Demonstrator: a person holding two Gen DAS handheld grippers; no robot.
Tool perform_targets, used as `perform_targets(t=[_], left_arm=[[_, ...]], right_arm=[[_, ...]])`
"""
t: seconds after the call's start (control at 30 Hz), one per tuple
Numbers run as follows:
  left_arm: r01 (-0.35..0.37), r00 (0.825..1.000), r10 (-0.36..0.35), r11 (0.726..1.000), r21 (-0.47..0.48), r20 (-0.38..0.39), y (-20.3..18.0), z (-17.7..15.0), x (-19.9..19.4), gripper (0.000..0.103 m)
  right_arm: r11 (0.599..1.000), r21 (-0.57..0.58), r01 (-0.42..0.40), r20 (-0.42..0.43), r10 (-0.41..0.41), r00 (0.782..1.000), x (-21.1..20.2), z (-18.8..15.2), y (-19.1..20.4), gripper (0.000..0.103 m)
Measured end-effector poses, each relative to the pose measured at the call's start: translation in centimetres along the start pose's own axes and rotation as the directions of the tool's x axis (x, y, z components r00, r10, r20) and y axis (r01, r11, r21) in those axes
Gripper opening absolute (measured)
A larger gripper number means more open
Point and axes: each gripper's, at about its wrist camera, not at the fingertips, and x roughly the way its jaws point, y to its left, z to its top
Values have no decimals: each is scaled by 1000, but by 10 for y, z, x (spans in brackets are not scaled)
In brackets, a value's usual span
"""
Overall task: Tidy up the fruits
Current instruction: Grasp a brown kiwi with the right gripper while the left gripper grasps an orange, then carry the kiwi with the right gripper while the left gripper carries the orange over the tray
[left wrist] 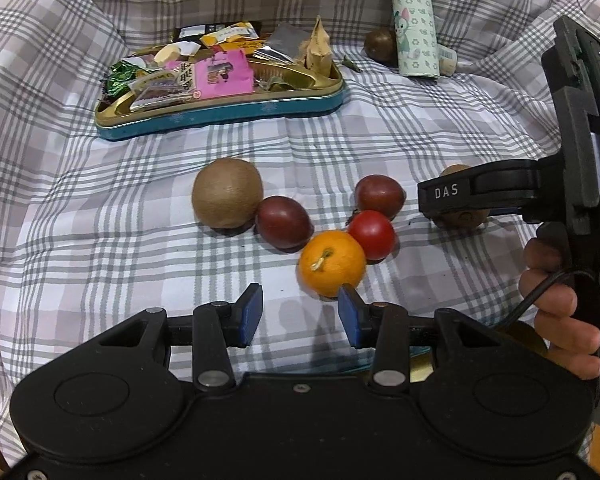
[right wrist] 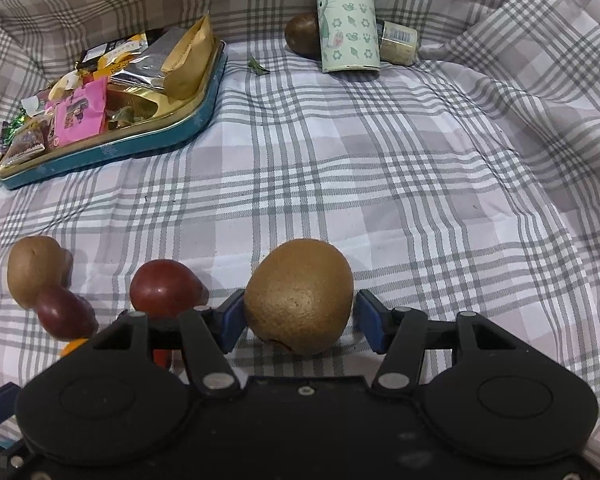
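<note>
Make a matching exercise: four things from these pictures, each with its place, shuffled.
Things:
1. round orange mandarin
2. pale green patterned flask
3. pink snack packet
4. brown fuzzy kiwi

Places:
A. inside the teal and gold tin tray
B. between the fingers of the right tool
C. just ahead of the open left tool
D. upright at the far side of the checked cloth

Pairs: 1-C, 2-D, 3-A, 4-B

3 kiwis (left wrist: 227,192), 3 tomatoes (left wrist: 284,222), 1 orange (left wrist: 332,262).
</note>
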Motion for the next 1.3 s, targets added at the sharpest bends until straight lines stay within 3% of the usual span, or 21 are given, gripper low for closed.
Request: perform_targets(t=[0.4,1.03,1.3], left_arm=[[2,1000,-2,1000,-14,-18,-14,12,14,50],[8,997,-13,998,-62,-75,-15,21,43,53],[0,995,-9,996,-90,-97,-3,21,38,51]], right_arm=[[1000,10,-27,8,26,1000,0,2,-5,60],[1000,-13,8,25,-8,1000,6,5,-1,60],[1000,-20,15,13,-15,1000,4,5,2,55]])
